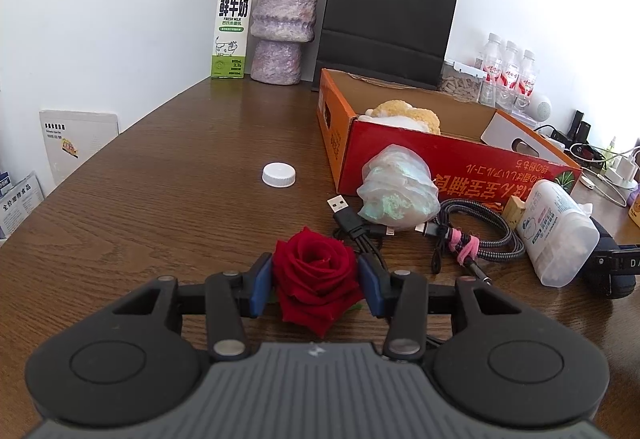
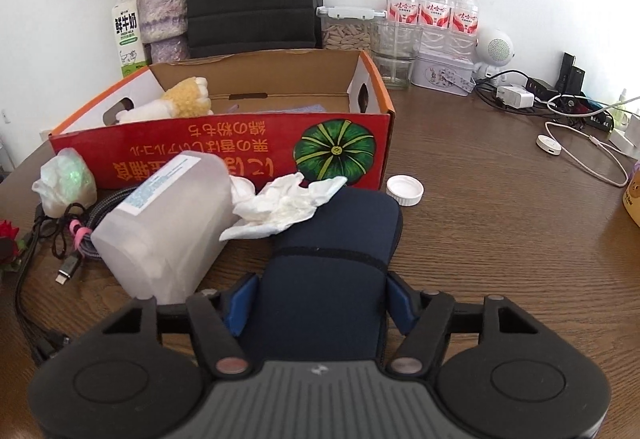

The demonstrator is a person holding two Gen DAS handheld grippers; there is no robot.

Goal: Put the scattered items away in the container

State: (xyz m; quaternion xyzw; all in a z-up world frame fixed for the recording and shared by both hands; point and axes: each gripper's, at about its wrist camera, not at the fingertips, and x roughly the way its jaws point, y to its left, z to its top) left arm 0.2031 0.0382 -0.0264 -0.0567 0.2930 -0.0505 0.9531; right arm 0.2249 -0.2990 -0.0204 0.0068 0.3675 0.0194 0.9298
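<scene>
My left gripper (image 1: 316, 281) has its blue pads on both sides of a red rose (image 1: 316, 271) resting on the wooden table. My right gripper (image 2: 320, 299) grips a dark navy pouch (image 2: 332, 239) lying on the table. The red cardboard box (image 1: 460, 163) stands behind, also in the right wrist view (image 2: 224, 155), with a yellow plush toy (image 2: 188, 103) inside. In front of it lie a crumpled plastic bag (image 1: 396, 187), a coiled cable bundle (image 1: 472, 235), a translucent wipes pack (image 2: 168, 231) with a white tissue (image 2: 284, 203), and a white cap (image 1: 279, 174).
A milk carton (image 1: 232, 27), a vase of flowers (image 1: 282, 27) and a black paper bag (image 1: 388, 11) stand at the back wall. Water bottles (image 2: 432, 7), a glass jar (image 2: 396, 51), a tin (image 2: 440, 71) and chargers with cables (image 2: 560, 107) crowd the right.
</scene>
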